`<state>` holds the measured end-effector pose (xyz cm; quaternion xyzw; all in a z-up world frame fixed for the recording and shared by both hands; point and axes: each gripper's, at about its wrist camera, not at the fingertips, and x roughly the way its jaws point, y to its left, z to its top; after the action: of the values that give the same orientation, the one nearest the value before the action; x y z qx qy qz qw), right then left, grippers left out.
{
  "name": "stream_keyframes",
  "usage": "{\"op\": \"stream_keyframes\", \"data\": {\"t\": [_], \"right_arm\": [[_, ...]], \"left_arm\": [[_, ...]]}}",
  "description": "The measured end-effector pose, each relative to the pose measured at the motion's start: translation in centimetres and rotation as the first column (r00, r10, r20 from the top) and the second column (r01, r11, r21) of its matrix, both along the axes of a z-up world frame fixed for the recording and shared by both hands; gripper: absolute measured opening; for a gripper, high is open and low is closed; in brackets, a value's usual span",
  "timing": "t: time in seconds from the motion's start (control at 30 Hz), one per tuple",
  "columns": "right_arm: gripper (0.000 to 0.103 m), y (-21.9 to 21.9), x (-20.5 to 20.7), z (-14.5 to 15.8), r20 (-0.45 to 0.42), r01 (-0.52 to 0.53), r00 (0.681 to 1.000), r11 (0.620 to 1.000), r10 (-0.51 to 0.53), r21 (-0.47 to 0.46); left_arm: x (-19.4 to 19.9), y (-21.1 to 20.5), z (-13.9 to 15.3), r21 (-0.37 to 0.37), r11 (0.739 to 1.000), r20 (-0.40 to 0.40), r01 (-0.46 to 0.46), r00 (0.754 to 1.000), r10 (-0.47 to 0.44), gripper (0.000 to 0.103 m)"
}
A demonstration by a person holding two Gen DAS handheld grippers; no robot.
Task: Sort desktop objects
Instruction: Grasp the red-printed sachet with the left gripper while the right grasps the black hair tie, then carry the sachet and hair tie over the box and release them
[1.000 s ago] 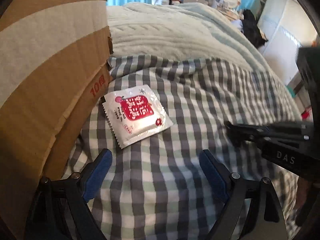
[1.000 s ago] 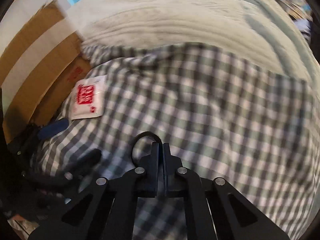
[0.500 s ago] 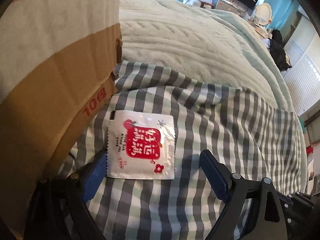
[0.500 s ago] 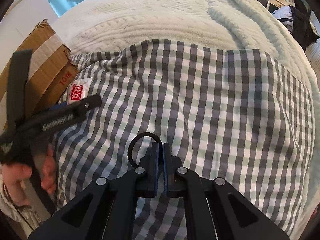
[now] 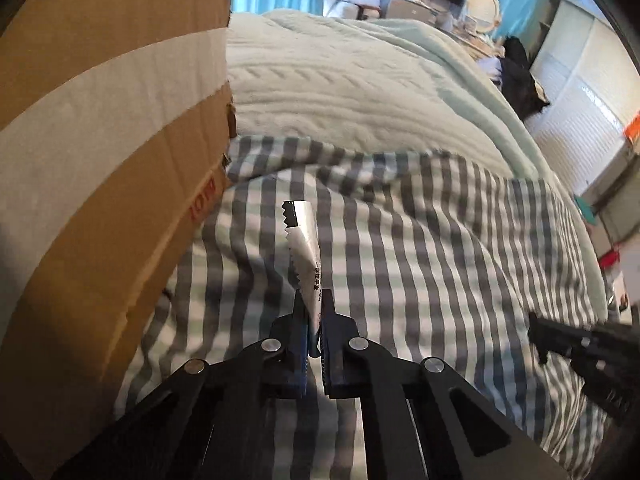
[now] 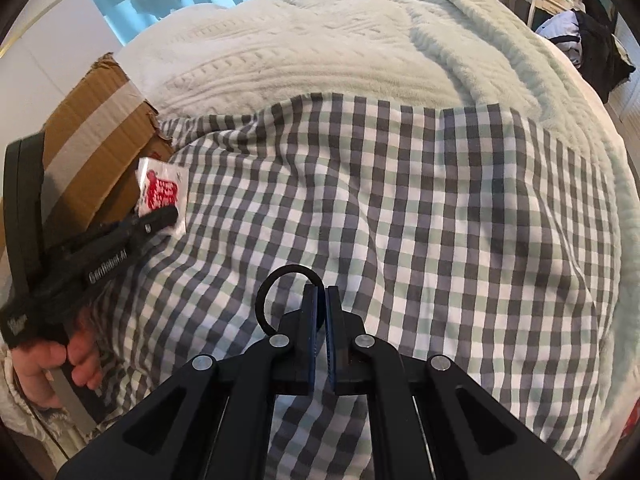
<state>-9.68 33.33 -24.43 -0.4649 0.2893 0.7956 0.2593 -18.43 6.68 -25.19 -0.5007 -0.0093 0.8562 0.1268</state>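
My left gripper (image 5: 314, 312) is shut on a white sachet with a red label (image 5: 304, 240), held edge-on and lifted above the checked cloth (image 5: 420, 264). In the right wrist view the same sachet (image 6: 162, 194) shows in the left gripper (image 6: 166, 216) beside the cardboard box (image 6: 96, 136). My right gripper (image 6: 320, 300) is shut on a thin black ring (image 6: 268, 292), a loop like a hair tie, low over the checked cloth (image 6: 400, 208).
A taped cardboard box (image 5: 100, 160) stands close on the left. A pale green blanket (image 5: 340, 80) lies beyond the cloth. Room furniture stands at the far right. The right gripper's tip (image 5: 560, 336) shows at the right edge.
My left gripper has closed on the sachet and lifted it off the cloth so that it stands on edge. The right gripper has stayed shut on the black ring.
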Motion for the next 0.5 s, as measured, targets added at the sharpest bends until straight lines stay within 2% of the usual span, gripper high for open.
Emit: {"op": "stream_keyframes", "data": {"t": [0.3, 0.5], "right_arm": [[0.003, -1.6, 0.6, 2.2, -0.037, 0.013, 0.999, 1.000, -0.013, 0.011], [0.003, -3.3, 0.2, 5.8, -0.077, -0.007, 0.997, 0.998, 0.012, 0.064]], "left_arm": [[2.9, -0.7, 2.7, 0.030, 0.998, -0.045, 0.061, 0.997, -0.059, 0.004], [4.6, -1.0, 5.5, 0.045, 0.992, -0.088, 0.120, 0.989, -0.116, 0.004]]}}
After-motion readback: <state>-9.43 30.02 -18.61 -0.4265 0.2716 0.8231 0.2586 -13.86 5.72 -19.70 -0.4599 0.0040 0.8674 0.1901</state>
